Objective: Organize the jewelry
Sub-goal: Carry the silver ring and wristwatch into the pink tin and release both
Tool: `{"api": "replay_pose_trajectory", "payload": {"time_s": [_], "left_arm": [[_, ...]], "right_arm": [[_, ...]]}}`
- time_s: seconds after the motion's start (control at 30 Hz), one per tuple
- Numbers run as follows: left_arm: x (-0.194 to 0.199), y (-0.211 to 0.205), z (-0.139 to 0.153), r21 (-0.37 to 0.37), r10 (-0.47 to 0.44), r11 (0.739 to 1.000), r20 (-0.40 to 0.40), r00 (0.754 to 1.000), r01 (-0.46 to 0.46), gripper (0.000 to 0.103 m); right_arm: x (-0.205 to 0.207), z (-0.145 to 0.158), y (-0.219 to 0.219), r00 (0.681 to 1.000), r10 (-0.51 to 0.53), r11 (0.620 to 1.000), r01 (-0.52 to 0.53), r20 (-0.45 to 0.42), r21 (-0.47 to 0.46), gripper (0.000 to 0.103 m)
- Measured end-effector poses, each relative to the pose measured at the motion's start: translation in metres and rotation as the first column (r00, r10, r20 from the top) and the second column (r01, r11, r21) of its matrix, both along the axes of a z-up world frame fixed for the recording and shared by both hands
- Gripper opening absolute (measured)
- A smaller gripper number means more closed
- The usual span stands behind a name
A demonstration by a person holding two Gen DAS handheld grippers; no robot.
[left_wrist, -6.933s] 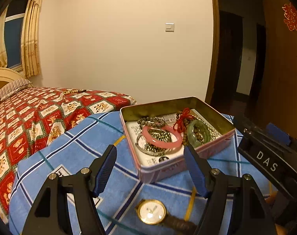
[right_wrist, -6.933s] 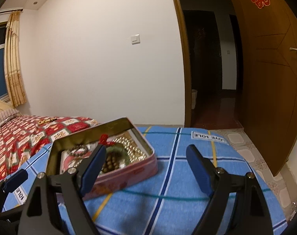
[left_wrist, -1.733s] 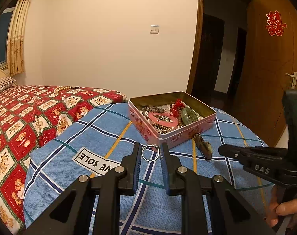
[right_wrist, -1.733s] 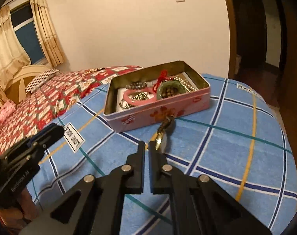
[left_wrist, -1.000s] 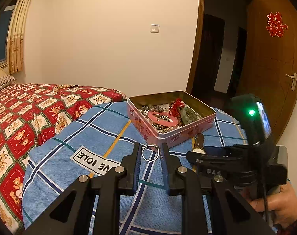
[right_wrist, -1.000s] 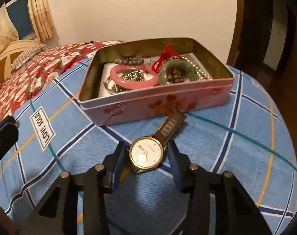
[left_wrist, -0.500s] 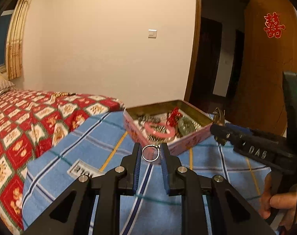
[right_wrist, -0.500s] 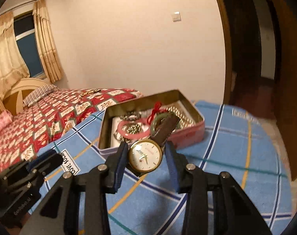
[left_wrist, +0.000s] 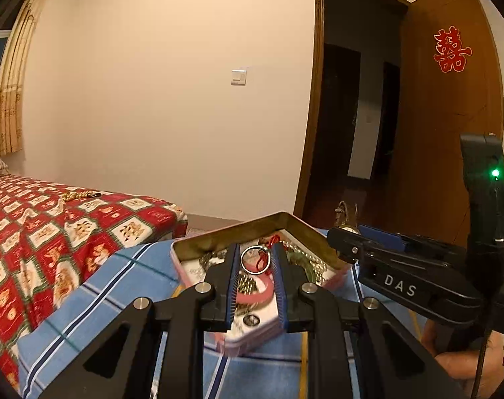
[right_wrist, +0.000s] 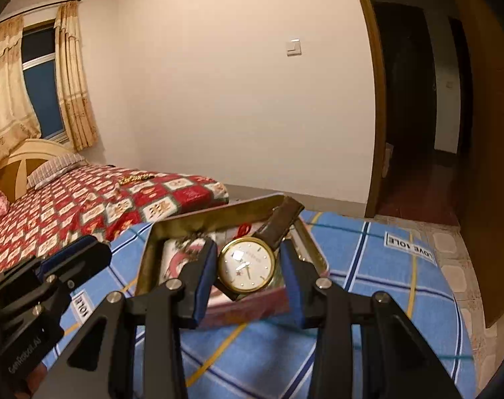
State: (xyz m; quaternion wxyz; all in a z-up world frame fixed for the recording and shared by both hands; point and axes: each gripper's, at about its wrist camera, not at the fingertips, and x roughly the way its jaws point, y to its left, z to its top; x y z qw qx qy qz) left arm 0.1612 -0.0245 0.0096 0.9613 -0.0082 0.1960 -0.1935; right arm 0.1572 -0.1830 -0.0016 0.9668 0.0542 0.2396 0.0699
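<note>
My left gripper [left_wrist: 255, 261] is shut on a silver ring [left_wrist: 255, 259] and holds it above the open pink tin [left_wrist: 335, 277] of jewelry. My right gripper [right_wrist: 248, 267] is shut on a gold watch [right_wrist: 247, 263] with a brown strap, held over the tin [right_wrist: 252, 309]. The right gripper also shows in the left wrist view [left_wrist: 351, 232], over the tin's right edge. The left gripper also shows in the right wrist view [right_wrist: 75, 256]. Bracelets and beads lie in the tin, partly hidden by the fingers.
The tin sits on a blue plaid cloth [right_wrist: 368, 299]. A bed with a red patterned cover [left_wrist: 52, 232] lies to the left, with a gold chain [right_wrist: 135, 178] on it. An open doorway [left_wrist: 358, 133] and a wooden door are at the right.
Both grippers have moved forward and now hover over the tin, the left with the ring, the right with the watch. The tin looks closer in both views.
</note>
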Motion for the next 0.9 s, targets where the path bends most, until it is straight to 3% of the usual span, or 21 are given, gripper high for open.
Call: {"api": "replay_pose_trajectory", "payload": {"time_s": [0.3, 0.43, 0.6, 0.9], "left_arm": [[0.051, -0.016, -0.009, -0.010, 0.052, 0.999, -0.038, 0.998, -0.053, 0.019], [0.076, -0.022, -0.025, 0.005, 0.083, 0.997, -0.094, 0.992, -0.083, 0.019], [0.091, -0.022, -0.040, 0.031, 0.108, 0.994, -0.158, 0.981, -0.105, 0.019], [0.106, -0.018, -0.049, 0.051, 0.148, 0.989, -0.236, 0.960, -0.140, 0.019]], "right_arm": [[0.045, -0.012, -0.008, 1.000, -0.009, 1.000, 0.010, -0.021, 0.021, 0.042], [0.070, -0.023, -0.005, 0.998, 0.012, 1.000, -0.012, -0.062, 0.009, 0.042], [0.091, -0.041, 0.002, 0.988, 0.056, 0.998, -0.058, -0.145, -0.009, 0.042], [0.100, -0.048, -0.001, 0.974, 0.108, 0.994, -0.107, -0.200, 0.019, 0.042]]}}
